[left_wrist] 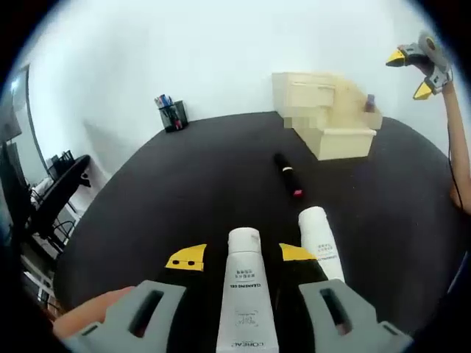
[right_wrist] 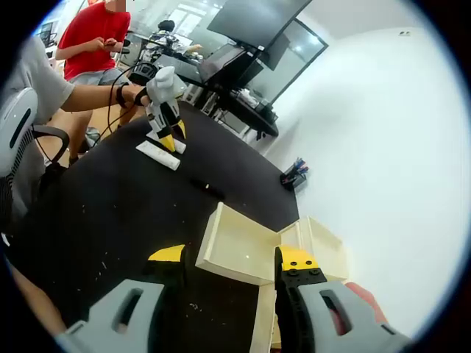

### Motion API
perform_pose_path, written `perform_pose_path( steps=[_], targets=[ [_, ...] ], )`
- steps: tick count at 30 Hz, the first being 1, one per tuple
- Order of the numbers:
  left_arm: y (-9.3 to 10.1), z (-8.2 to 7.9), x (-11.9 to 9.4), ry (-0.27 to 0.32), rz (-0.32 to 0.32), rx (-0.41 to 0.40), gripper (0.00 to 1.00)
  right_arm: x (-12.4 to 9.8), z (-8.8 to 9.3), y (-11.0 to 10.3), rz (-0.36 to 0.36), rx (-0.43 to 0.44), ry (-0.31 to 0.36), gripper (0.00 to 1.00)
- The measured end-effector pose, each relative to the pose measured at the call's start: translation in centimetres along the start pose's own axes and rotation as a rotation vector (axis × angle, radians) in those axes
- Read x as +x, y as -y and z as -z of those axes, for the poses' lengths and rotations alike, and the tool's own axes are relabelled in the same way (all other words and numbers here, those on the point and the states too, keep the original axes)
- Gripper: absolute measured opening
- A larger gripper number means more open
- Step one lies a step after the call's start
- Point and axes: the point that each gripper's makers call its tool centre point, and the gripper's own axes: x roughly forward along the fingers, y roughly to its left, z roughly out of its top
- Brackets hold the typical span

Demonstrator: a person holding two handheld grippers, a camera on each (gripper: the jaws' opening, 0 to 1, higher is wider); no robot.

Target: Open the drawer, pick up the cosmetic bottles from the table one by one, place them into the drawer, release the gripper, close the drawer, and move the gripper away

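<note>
One white tube [left_wrist: 243, 287], between left jaws

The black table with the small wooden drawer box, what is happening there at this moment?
A person holds a gripper in each hand. The left gripper straddles a white cleansing gel tube lying on the black table; whether it grips yet is unclear. A second white tube and a dark lipstick-like stick also lie there. The right gripper is open, above the cream drawer box, whose drawer is pulled out.
</note>
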Motion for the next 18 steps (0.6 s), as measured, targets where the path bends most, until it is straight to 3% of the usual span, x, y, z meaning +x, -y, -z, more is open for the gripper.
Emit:
perform_pose_path(
  steps=[8,18],
  targets=[
    [0.1,0.4,0.44,-0.017,0.007,-0.015,0.19,-0.04,0.44,0.57,-0.005,0.0,-0.008,0.42],
    [0.09,0.16,0.16,-0.015,-0.016,-0.002,0.17,-0.14,0.66,0.78,-0.003,-0.004,-0.016,0.42]
  ],
)
